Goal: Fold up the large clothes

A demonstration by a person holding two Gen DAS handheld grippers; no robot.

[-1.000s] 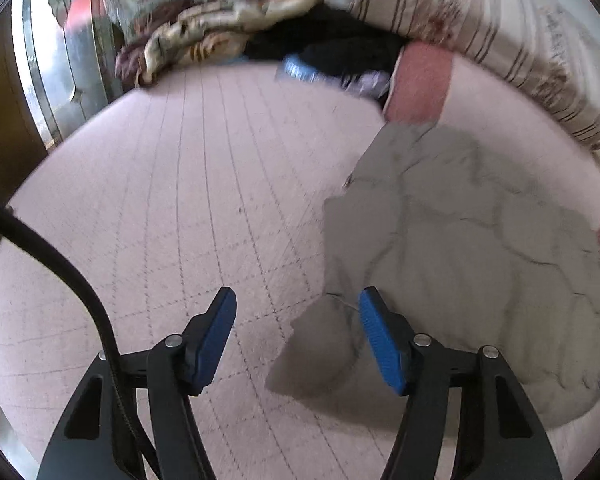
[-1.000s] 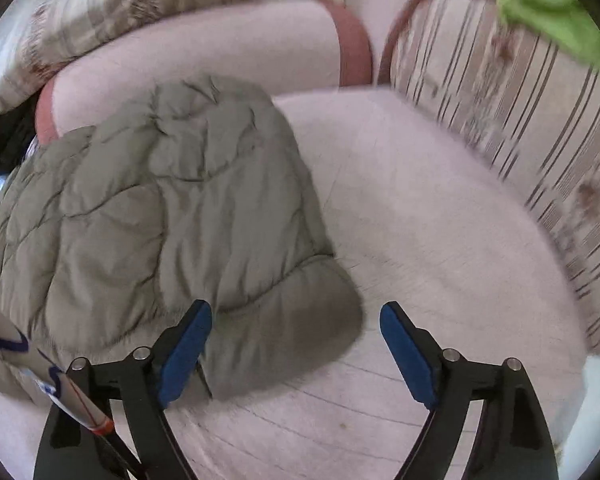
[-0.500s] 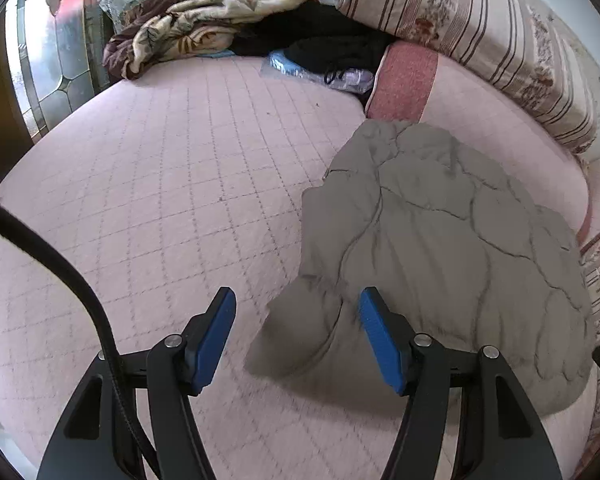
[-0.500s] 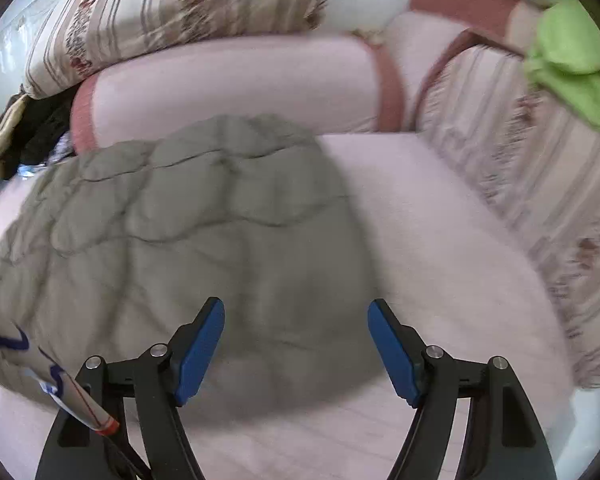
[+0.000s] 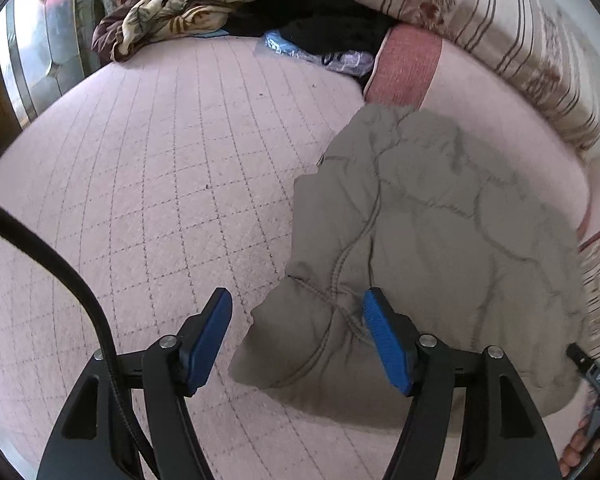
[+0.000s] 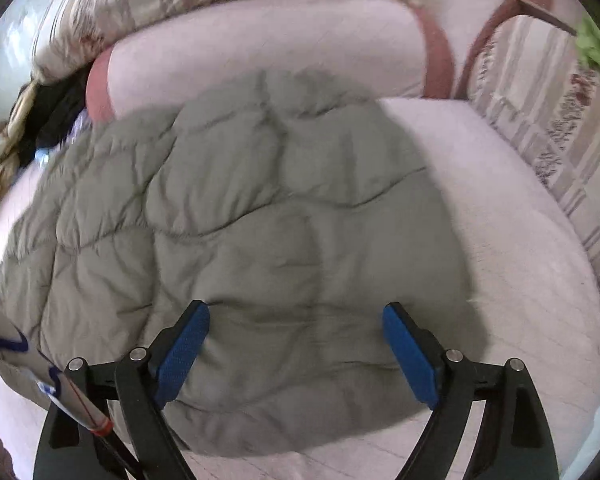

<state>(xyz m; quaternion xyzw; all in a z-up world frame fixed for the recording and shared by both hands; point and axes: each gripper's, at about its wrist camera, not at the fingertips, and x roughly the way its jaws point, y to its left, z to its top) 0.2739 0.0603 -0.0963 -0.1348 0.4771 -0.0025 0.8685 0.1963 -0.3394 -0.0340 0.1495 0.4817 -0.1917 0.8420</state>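
Note:
A grey-green quilted puffer jacket (image 5: 440, 232) lies folded in a bundle on the pink quilted bed cover (image 5: 160, 160). My left gripper (image 5: 298, 312) is open and empty, just above the jacket's near left corner, which lies between its blue fingers (image 5: 384, 344). In the right wrist view the jacket (image 6: 240, 220) fills the middle. My right gripper (image 6: 296, 320) is open and empty over the jacket's near edge.
A pink bolster with red ends (image 5: 480, 92) and striped pillows (image 5: 520, 32) line the far side. A patterned blanket (image 5: 180, 4), dark clothes (image 5: 320, 12) and a plastic bag (image 5: 316, 52) lie at the far left. More striped cushions (image 6: 540, 120) are on the right.
Both grippers have shifted over the jacket: the left one came closer to its near left corner, the right one moved left from the bare cover to above its near edge. The jacket has not moved.

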